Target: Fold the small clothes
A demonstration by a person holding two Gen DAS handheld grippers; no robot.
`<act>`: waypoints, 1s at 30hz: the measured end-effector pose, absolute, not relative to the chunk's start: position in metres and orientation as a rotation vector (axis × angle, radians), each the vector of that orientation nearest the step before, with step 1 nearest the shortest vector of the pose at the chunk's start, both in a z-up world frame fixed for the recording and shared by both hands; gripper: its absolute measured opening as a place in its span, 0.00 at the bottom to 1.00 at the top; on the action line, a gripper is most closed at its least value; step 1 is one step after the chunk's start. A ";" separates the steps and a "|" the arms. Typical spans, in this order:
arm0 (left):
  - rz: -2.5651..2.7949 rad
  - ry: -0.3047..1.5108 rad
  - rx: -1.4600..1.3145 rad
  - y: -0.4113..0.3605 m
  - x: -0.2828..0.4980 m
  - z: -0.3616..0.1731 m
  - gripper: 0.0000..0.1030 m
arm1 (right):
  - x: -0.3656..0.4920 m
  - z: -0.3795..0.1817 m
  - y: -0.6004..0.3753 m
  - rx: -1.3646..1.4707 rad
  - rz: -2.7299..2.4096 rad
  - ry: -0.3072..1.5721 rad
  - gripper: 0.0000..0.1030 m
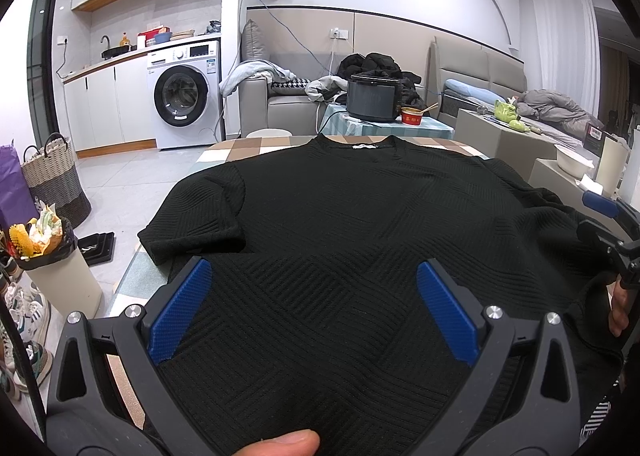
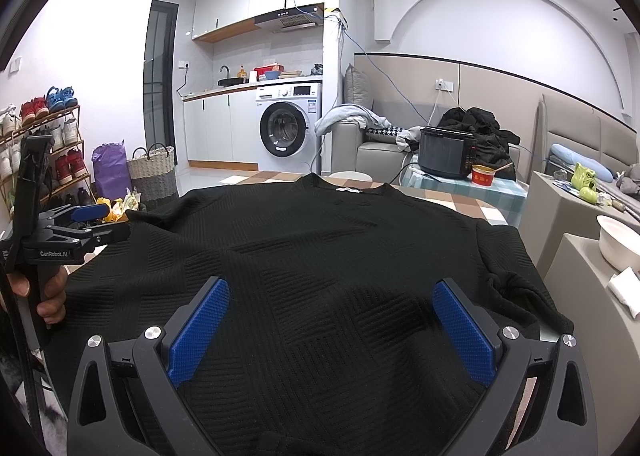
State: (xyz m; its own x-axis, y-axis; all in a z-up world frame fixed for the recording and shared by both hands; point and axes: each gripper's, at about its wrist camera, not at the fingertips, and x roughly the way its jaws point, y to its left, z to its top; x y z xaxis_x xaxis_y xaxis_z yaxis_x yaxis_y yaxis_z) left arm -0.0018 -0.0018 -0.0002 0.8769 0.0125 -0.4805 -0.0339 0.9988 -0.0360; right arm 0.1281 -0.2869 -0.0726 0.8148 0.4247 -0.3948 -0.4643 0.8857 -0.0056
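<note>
A black ribbed short-sleeve shirt [image 1: 360,212] lies spread flat on the checkered table [image 1: 244,148], collar at the far side and hem toward me. My left gripper [image 1: 313,270] hovers open over the shirt's near left part, its blue pads [image 1: 180,308] wide apart with only cloth below them. My right gripper [image 2: 331,286] stands open over the near right part of the shirt [image 2: 340,240]. Each gripper shows in the other's view: the right one [image 1: 598,216] at the shirt's right edge, the left one [image 2: 114,222] at its left sleeve, held by a hand [image 2: 52,296].
Beyond the table [image 2: 272,176] a dark rice cooker [image 1: 374,100] and a red bowl [image 1: 412,116] stand on a small table. A white bowl [image 2: 618,242] sits on a ledge to the right. A bin [image 1: 52,256], woven basket [image 1: 56,180] and shoe rack [image 2: 48,144] stand at left.
</note>
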 end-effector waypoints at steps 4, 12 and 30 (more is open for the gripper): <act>0.028 0.506 -0.050 0.000 -0.001 0.000 0.99 | 0.131 -0.074 -0.288 -0.102 0.462 0.410 1.00; 0.003 0.549 -0.071 0.008 0.008 -0.006 0.99 | 0.145 -0.077 -0.286 -0.116 0.427 0.496 1.00; 0.087 0.577 -0.139 0.063 0.029 0.018 0.83 | 0.188 -0.051 -0.373 0.128 0.256 0.679 1.00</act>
State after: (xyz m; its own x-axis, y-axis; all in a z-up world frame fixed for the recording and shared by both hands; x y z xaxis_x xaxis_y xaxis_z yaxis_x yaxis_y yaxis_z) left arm 0.0291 0.0635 0.0177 0.8349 0.0434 -0.5487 -0.1209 0.9870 -0.1060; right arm 0.1884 -0.3735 -0.0512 0.7483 0.2750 -0.6036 -0.1921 0.9609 0.1996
